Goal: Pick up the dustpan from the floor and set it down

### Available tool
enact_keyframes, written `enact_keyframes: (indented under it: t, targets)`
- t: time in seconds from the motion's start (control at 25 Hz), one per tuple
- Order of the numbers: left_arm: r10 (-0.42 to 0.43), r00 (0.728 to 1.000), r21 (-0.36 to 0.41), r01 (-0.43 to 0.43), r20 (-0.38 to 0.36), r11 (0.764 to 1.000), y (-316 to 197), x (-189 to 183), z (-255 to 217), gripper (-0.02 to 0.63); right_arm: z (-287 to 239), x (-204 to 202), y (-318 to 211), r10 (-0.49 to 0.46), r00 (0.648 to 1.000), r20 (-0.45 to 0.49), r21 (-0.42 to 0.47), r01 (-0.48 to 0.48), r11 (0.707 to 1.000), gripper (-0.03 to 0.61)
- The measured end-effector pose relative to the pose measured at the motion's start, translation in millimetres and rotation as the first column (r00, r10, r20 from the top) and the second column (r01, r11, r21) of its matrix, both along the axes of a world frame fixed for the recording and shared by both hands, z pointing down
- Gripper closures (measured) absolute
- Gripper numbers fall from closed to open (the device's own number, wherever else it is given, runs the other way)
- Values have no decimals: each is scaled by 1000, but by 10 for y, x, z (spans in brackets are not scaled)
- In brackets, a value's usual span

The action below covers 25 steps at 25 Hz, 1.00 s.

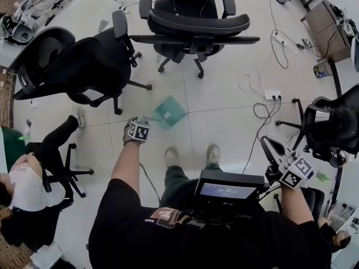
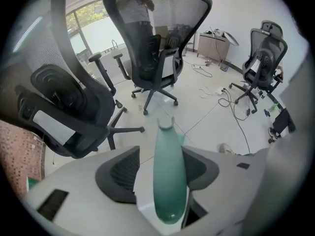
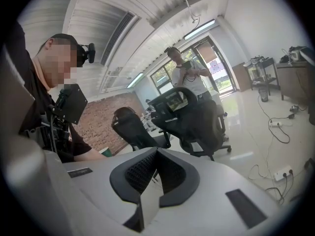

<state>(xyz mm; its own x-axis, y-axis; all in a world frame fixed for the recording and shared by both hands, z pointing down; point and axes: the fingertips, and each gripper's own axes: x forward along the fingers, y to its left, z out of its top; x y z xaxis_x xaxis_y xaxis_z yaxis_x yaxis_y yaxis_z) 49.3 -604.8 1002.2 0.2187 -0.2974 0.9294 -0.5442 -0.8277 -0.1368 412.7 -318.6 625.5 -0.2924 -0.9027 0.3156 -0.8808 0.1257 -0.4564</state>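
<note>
"Starting at the left of the head view, what stood there?"

"A black office chair (image 1: 84, 66) filled the upper left. Right of it, near the centre, the left gripper (image 1: 143, 124) pointed steeply down toward the green dustpan (image 1: 170, 112). The dustpan sat on the pale floor (image 1: 224, 102) in the middle of the frame, just ahead of the person's shoes (image 1: 172, 157)."

"Did it have hold of the dustpan?"

"Not by my reading. The left gripper view showed what the head view could not. The handle (image 2: 169, 176) ran up the centre between the jaws, which stood wide apart, with a gap at the left pad (image 2: 115, 176). So the handle was bracketed, not clamped. I judged the steep aim was there because the pan lay low and its handle rose toward the hand."

"And further right?"

"The right gripper (image 1: 270, 147) hung at the lower right of the head view, well apart from the dustpan. Its own view showed the pads met with nothing between them, and a standing person (image 3: 184, 75) beyond some chairs. It looked parked to me, since one hand seemed enough for a light pan."

"What did the head view alone give?"

"The pan's place on the floor. The left gripper view showed little beyond the handle."
</note>
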Motion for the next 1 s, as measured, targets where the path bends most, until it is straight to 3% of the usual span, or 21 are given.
enact_keyframes:
  t: [0.28,0.44,0.56,0.72,0.84,1.0]
  targets:
    - [-57,985,19,61,-164,998,146,-165,-813,311,-473,-230,-66,-20,1000,-9,71,21,997,569]
    - [-126,937,61,154,-325,986,214,-240,-1645,311,-833,-298,-64,-39,999,-17,136,40,990,569]
    - [-129,861,75,190,-492,979,494,-127,-2467,337,-1127,-279,51,-60,998,-28,182,64,981,569]
    - [-66,725,115,198,-686,973,1087,242,-3676,391,-1605,-44,307,-82,995,-52,247,93,965,569]
    - [25,649,200,197,-761,960,1500,555,-4450,442,-1917,214,442,-102,993,-63,312,117,943,569]
    - [48,548,199,220,-835,955,2286,831,-4949,552,-2081,379,840,-160,983,-94,328,183,927,569]
